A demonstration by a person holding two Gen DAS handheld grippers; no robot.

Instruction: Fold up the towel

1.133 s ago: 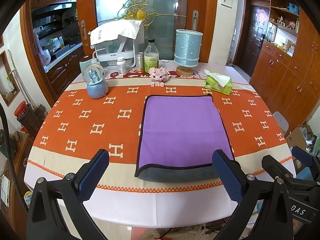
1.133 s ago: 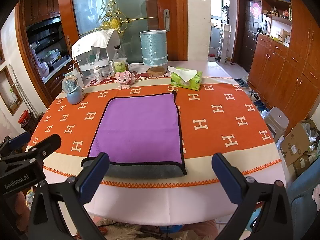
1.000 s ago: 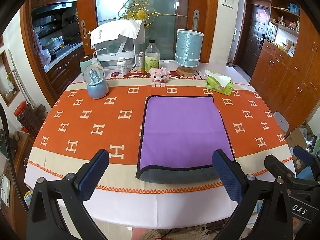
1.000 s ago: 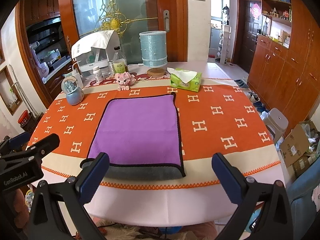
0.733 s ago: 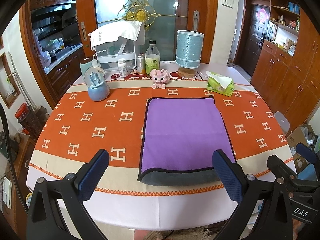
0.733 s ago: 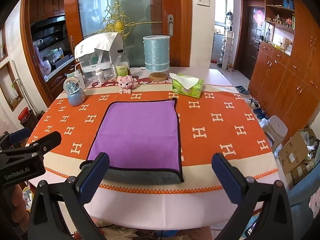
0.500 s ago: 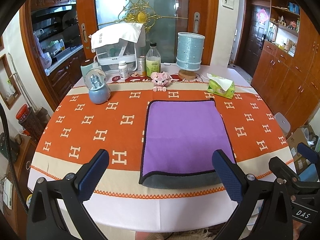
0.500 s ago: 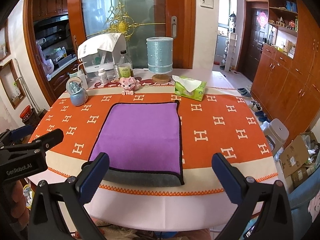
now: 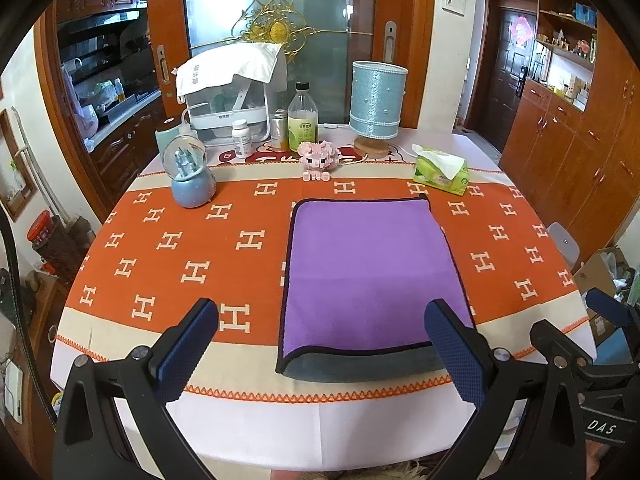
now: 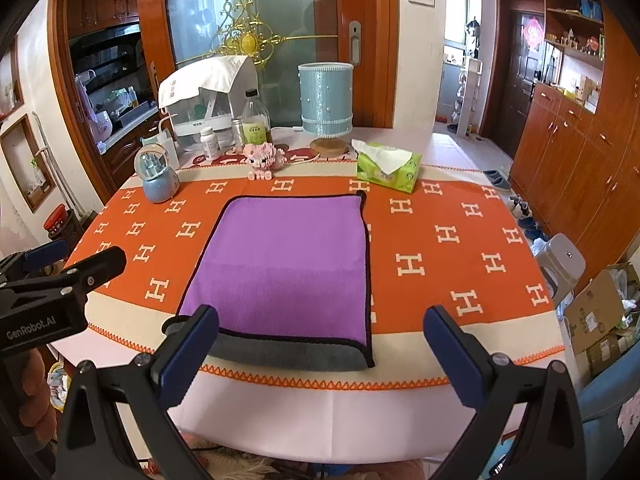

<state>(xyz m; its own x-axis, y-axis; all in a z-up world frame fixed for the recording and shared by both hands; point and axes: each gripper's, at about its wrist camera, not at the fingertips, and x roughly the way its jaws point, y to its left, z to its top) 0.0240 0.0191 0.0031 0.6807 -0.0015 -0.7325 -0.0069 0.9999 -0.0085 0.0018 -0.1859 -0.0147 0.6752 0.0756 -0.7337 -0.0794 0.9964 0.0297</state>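
A purple towel [image 9: 370, 268] with a black hem lies flat on the table, folded over so its grey underside shows as a strip along the near edge. It also shows in the right wrist view [image 10: 286, 264]. My left gripper [image 9: 322, 346] is open and empty, held above the table's near edge in front of the towel. My right gripper [image 10: 320, 346] is open and empty, also short of the towel's near edge. Neither gripper touches the towel.
The table [image 9: 152, 264] carries an orange cloth with H marks. Along its far side stand a snow globe [image 9: 192, 178], a pink block pig [image 9: 318, 157], bottles [image 9: 303, 122], a blue lamp [image 9: 378, 102] and a green tissue pack [image 9: 440, 172]. Wooden cabinets [image 10: 580, 152] stand to the right.
Both grippers have drawn back and risen a little from the table; the towel looks farther and lower in view. The towel has not moved. Both stay open.
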